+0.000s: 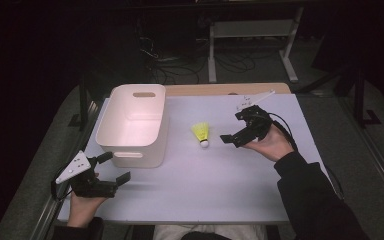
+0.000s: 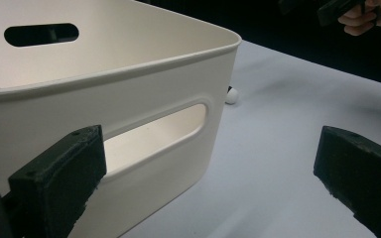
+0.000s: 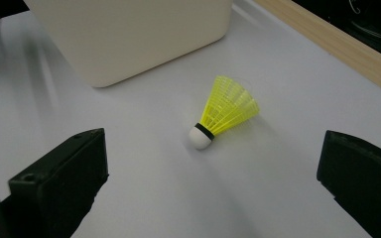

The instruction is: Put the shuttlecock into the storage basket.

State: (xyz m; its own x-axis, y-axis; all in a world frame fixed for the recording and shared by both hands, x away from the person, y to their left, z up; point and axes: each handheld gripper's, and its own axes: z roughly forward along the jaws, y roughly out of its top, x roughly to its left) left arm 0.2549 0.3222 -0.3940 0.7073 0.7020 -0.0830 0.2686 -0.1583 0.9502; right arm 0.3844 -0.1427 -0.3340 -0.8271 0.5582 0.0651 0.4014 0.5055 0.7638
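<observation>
Shuttlecock [image 3: 222,113] and bin [image 1: 135,125] seemingly carry no legible writing.

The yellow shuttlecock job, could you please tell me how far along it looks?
Nothing is done yet: the shuttlecock lies on the table, outside the white bin. In hand: the right claw, open, points at it. Left: grasping and binning it. The left claw waits open beside the bin.

On the table [image 1: 190,185], the bin [image 1: 132,125] sits toward the far left corner; the shuttlecock [image 1: 201,134] lies just right of it, mid-table.
</observation>
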